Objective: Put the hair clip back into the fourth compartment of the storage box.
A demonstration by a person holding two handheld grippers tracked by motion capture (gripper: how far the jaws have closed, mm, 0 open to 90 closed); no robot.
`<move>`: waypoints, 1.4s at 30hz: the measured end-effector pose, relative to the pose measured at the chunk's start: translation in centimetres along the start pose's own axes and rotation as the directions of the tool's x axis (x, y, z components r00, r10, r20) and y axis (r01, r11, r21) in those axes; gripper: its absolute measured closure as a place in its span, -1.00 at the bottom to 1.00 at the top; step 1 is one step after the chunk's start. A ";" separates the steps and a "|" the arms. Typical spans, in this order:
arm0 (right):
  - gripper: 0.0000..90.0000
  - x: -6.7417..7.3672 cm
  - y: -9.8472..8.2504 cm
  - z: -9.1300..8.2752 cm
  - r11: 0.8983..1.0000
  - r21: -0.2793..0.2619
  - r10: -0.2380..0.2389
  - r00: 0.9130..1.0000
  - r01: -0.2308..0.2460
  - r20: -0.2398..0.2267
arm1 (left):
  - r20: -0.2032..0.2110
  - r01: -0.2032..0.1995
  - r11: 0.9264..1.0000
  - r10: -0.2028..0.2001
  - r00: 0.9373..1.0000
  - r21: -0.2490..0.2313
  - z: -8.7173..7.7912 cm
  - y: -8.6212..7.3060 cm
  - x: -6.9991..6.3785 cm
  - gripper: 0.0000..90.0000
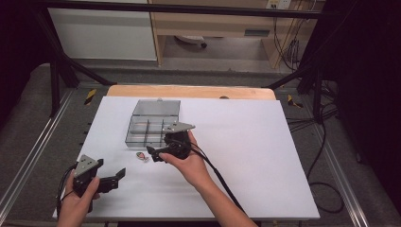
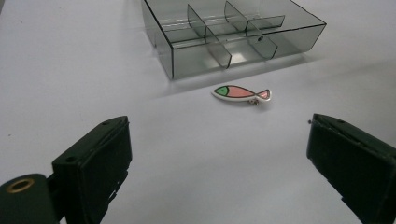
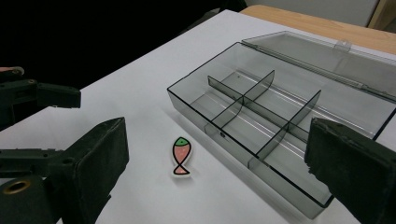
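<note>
Grey floor [image 1: 28,109]; wooden cabinet [image 1: 213,23] behind white-topped table [image 1: 265,156]; black frame [image 1: 179,8] overhead

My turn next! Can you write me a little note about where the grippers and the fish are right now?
Left gripper: open, holding nothing, near the front left of the table, its jaws aimed toward the fish.
Right gripper: open, holding nothing, close beside the fish.
Fish pin: pink with a green head, lying flat on the white table just in front of the box, touching neither gripper.
Clear box: lid open and laid back; its compartments look bare.
Done: box opened, nothing in it yet.
Left, probably: pick up the fish and put it in a compartment.
</note>
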State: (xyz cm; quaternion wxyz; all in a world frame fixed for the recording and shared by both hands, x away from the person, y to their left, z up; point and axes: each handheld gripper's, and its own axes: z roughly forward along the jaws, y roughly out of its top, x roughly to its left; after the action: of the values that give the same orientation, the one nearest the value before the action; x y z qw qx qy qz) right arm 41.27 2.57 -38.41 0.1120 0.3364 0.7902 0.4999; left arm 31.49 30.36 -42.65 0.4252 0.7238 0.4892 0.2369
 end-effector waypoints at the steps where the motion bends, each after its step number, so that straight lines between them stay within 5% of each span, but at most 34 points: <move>1: -0.84 0.0 0.0 0.1 1.000 0.000 0.002 1.000 -0.002 0.000 | 0.000 0.001 1.000 -0.001 1.000 -0.001 0.0 0.0 0.0 -0.85; 13: -0.68 0.3 0.1 1.1 1.000 0.001 0.001 1.000 -0.001 -0.021 | -0.003 0.010 1.000 -0.010 1.000 0.012 0.2 -0.1 0.0 -0.85; 29: -0.73 1.1 0.4 3.0 1.000 0.022 0.012 0.999 -0.010 -0.050 | -0.015 0.019 1.000 -0.018 1.000 0.013 0.0 -0.2 0.2 -0.85; 42: 0.08 1.9 -0.9 4.5 0.996 0.079 -0.026 0.997 0.032 -0.076 | -0.017 0.026 1.000 -0.026 1.000 0.014 0.0 -0.2 0.3 -0.85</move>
State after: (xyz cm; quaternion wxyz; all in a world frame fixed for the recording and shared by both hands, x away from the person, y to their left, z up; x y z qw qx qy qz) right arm 41.77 6.78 -41.03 0.0761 0.3099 0.8180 0.4785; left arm 31.50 30.66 -42.82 0.4190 0.7181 0.5038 0.2342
